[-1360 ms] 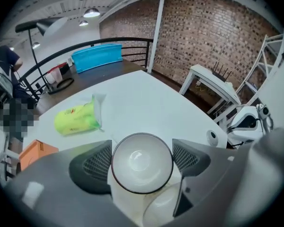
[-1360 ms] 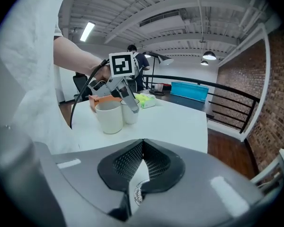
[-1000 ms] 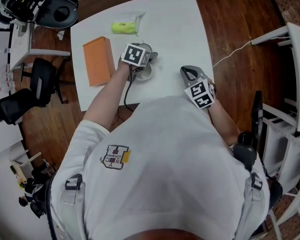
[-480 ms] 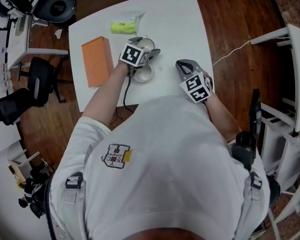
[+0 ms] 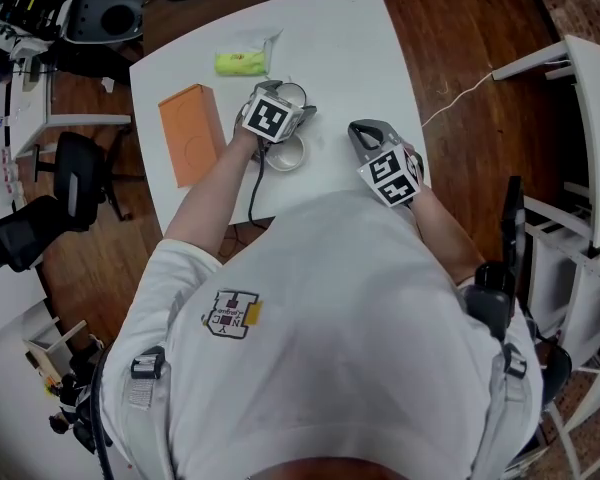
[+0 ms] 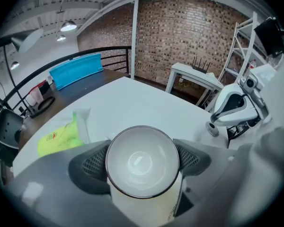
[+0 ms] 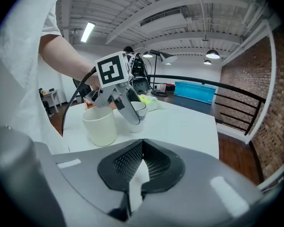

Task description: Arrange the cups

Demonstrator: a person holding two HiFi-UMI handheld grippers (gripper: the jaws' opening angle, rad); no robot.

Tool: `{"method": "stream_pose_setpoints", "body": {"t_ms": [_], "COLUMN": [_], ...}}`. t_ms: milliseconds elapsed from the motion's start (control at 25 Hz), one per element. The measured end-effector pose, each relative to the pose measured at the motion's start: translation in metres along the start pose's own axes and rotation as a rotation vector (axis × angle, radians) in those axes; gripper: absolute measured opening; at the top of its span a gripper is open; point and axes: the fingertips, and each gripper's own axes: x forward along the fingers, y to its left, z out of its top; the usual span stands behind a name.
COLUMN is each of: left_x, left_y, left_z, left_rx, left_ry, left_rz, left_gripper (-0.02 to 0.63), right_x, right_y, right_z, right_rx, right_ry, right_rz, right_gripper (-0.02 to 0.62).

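My left gripper (image 5: 285,101) is shut on a white cup with a dark rim (image 5: 294,92). In the left gripper view that cup (image 6: 142,167) sits mouth up, and both pads (image 6: 92,162) press on its sides. A second, cream cup (image 5: 285,153) stands on the white table (image 5: 350,48) just nearer to me; in the right gripper view this cream cup (image 7: 100,124) is beside the held cup (image 7: 139,111). My right gripper (image 5: 365,133) hovers over the table's near right part, to the right of both cups. Its jaws (image 7: 139,169) are shut with nothing between them.
An orange box (image 5: 190,133) lies at the table's left, and a yellow-green packet (image 5: 240,62) lies behind the cups. A thin cable (image 5: 460,98) runs off the right edge. White shelving (image 5: 580,118) stands at the right, office chairs (image 5: 40,218) at the left.
My left gripper has rolled a little with the dark-rimmed cup still in it. The right gripper has moved slightly farther in over the table, still shut.
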Motion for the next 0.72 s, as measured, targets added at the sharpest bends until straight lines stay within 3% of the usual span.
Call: {"method": "stream_pose_setpoints", "body": {"t_ms": [280,720], "left_x": [-0.005,-0.063], "left_y": [0.005,0.043], "left_z": [-0.007,-0.021], "left_rx": [-0.005,-0.112], "left_ry": [-0.011,-0.071], "left_rz": [-0.016,0.020], "left_gripper": [0.410,0.410], "right_x": [-0.004,0.001], "right_y": [0.000,0.022], "right_z": [0.000,0.021], "right_rx": [0.004,-0.005], "right_ry": [0.006,-0.036], "right_rz": [-0.019,-0.007], "right_gripper": [0.000,0.000]}}
